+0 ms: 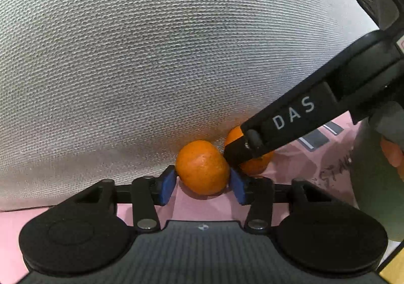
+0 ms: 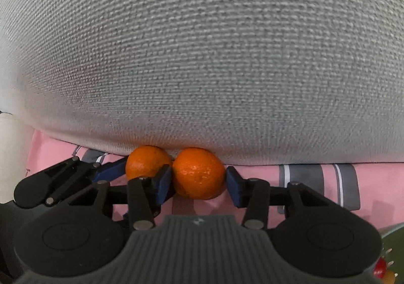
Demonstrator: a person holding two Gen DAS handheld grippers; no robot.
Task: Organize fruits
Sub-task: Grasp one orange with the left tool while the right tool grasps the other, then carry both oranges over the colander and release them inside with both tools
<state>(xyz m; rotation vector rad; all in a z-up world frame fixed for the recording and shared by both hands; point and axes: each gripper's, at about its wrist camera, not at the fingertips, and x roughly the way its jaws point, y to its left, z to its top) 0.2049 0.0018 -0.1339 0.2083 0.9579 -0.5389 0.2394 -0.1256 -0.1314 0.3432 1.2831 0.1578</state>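
Note:
Two small oranges lie side by side on a pink cloth, against a big grey woven cushion. In the left wrist view my left gripper (image 1: 203, 184) has its blue pads on both sides of the left orange (image 1: 202, 166), touching it. The right gripper's black finger crosses in front of the second orange (image 1: 255, 160). In the right wrist view my right gripper (image 2: 199, 183) brackets the right orange (image 2: 199, 172); its left pad touches, its right pad stands just off the fruit. The left orange (image 2: 146, 161) and the left gripper's blue finger (image 2: 111, 167) show beside it.
The grey woven cushion (image 1: 164, 56) fills the upper view right behind the fruit. The pink cloth (image 2: 252, 170) has grey and white stripes (image 2: 315, 178). A green perforated object with a red fruit (image 2: 380, 267) shows at the far lower right.

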